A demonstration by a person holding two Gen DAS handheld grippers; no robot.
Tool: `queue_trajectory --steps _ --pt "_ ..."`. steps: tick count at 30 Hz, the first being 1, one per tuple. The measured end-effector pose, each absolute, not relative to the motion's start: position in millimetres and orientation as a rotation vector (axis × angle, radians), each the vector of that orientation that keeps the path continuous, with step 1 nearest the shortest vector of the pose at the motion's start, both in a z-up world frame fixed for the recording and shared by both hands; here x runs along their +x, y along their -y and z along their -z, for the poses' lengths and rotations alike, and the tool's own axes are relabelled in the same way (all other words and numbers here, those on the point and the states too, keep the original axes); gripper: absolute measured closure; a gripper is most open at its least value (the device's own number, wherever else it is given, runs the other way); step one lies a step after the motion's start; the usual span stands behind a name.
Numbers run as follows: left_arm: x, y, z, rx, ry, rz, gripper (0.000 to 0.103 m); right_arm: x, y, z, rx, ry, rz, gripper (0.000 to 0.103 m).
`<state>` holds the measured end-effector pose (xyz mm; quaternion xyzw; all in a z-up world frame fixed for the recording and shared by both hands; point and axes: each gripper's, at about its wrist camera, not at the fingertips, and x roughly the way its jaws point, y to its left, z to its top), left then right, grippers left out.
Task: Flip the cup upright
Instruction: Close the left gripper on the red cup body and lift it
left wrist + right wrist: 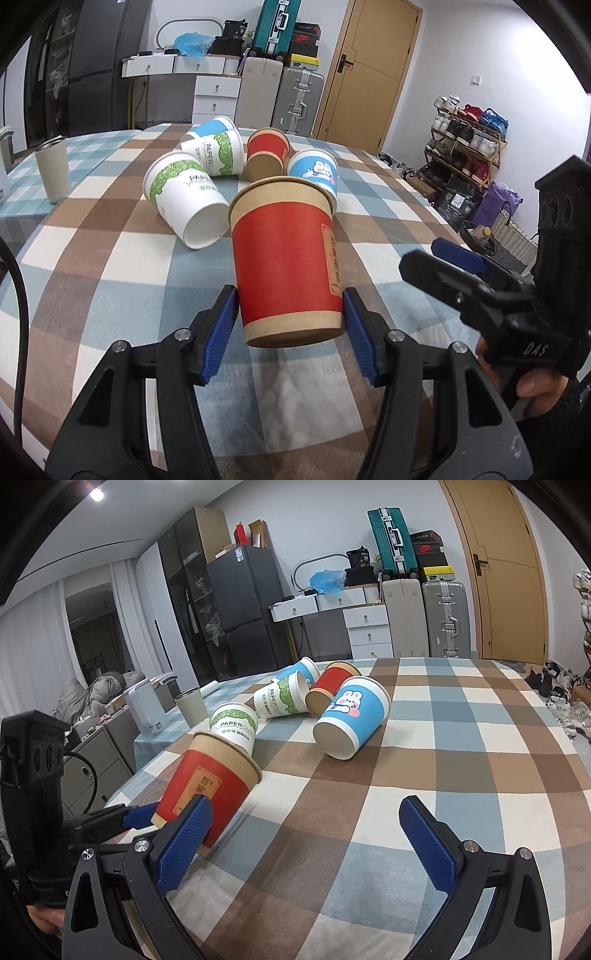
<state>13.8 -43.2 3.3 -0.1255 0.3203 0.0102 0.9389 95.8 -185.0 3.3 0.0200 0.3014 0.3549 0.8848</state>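
Note:
My left gripper (290, 325) is shut on a red and brown paper cup (286, 258), gripping it near its base. The cup stands nearly upright, mouth up, its base just above or on the checked tablecloth (110, 280). In the right wrist view the same cup (210, 786) leans at the left, with the left gripper's fingers (138, 818) around its lower part. My right gripper (308, 834) is open and empty over the cloth, to the right of the cup; it also shows in the left wrist view (439, 258).
Several more paper cups lie on their sides beyond: two white and green (184, 199), a red one (266, 155), a blue cartoon one (351, 716) and a blue one behind (301, 670). A grey tumbler (53, 170) stands at the far left edge.

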Motion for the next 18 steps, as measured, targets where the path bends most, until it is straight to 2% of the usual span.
queue_trajectory --steps 18 --pt "7.6 56.9 15.4 -0.266 -0.685 -0.017 0.048 96.1 185.0 0.3 0.05 -0.639 -0.74 0.0"
